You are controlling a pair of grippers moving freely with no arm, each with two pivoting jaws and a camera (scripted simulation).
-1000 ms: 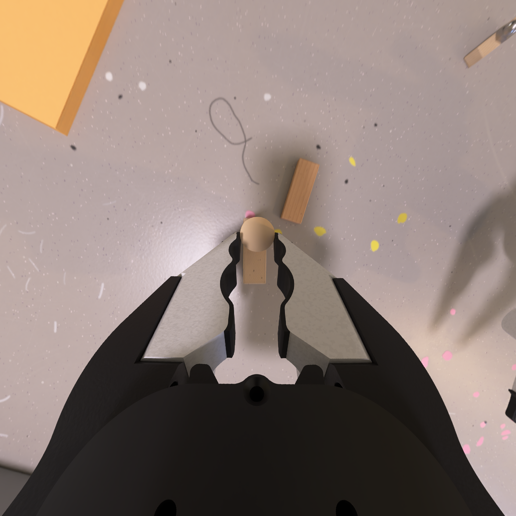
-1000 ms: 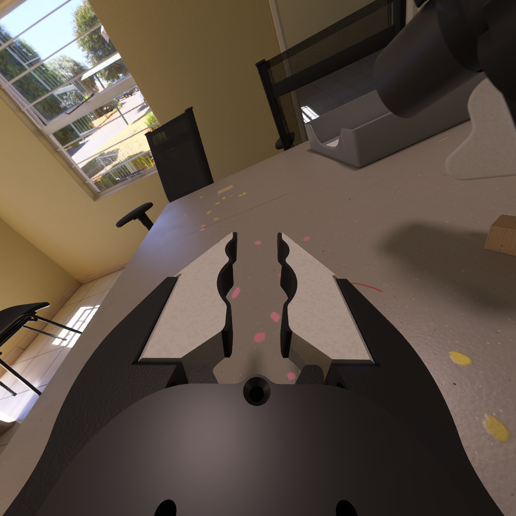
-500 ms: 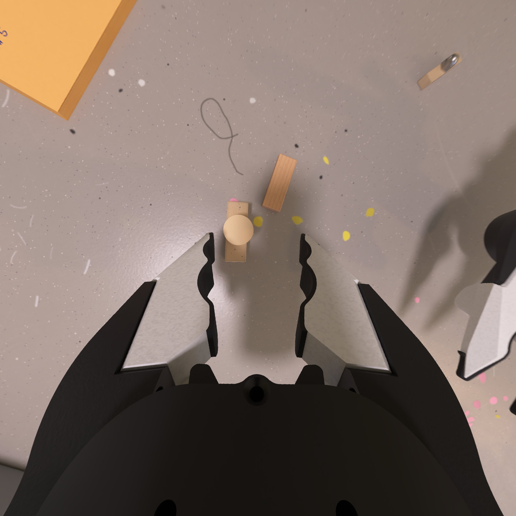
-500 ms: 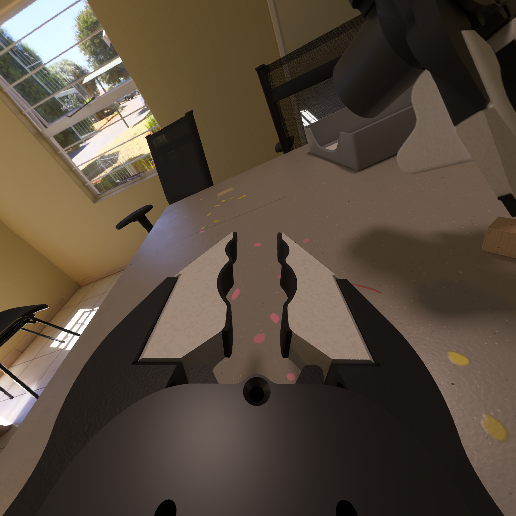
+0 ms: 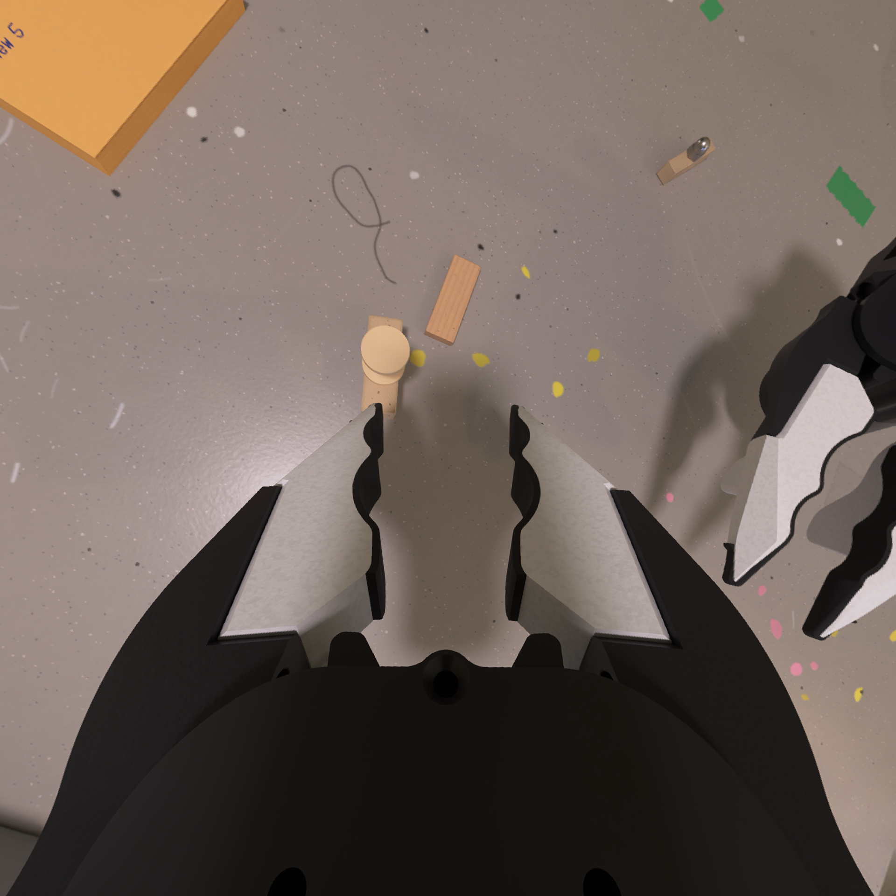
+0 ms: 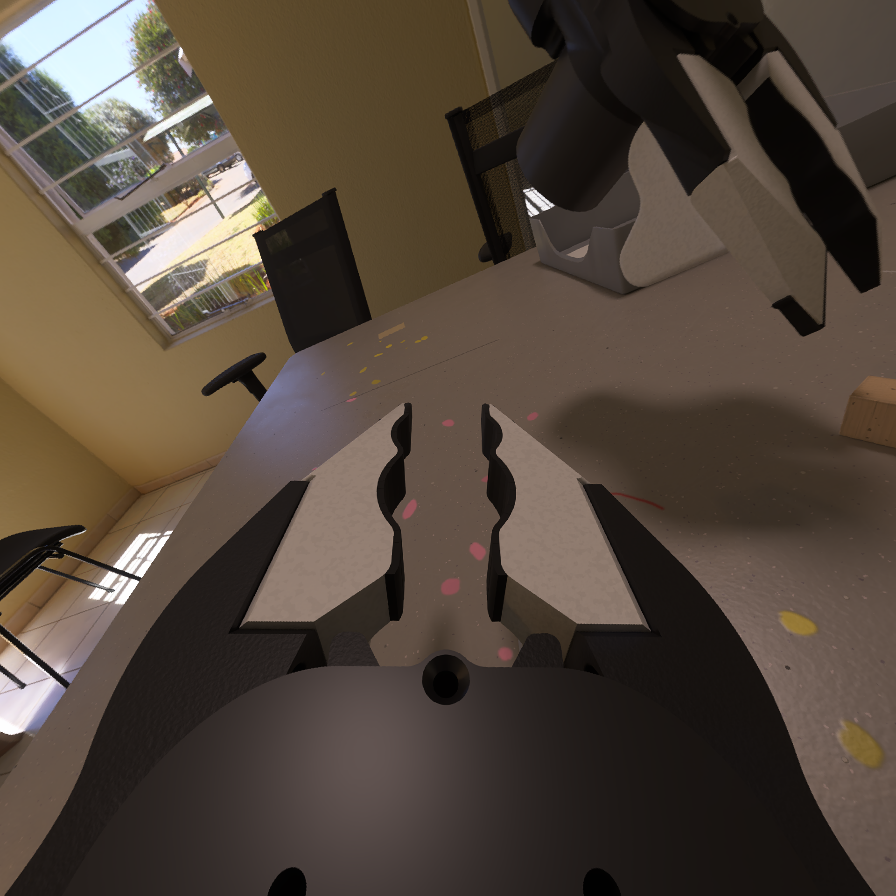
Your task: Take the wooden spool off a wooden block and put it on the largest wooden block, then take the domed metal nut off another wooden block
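Observation:
In the left wrist view the pale wooden spool [image 5: 384, 356] stands upright on a pale wooden block [image 5: 379, 398]. My left gripper [image 5: 445, 412] is open and empty, above the table; its left fingertip overlaps that block's near end in the picture. A darker bare wooden block [image 5: 453, 300] lies just beyond. A small wooden block [image 5: 679, 167] with the domed metal nut [image 5: 700, 144] on it sits far right. My right gripper [image 6: 446, 407] is empty, its fingers a little apart, low over the table; it also shows in the left wrist view [image 5: 773, 606].
An orange box [image 5: 97, 72] lies at the far left. A thin grey thread [image 5: 361, 213] lies beyond the blocks. In the right wrist view a grey tray [image 6: 577, 252] stands at the back, a wooden block [image 6: 872, 412] at the right edge, and the left gripper [image 6: 722, 305] hangs overhead.
My left gripper has opened, let go of the spool and drawn back up. The spool now stands on the pale block. The right gripper has not moved.

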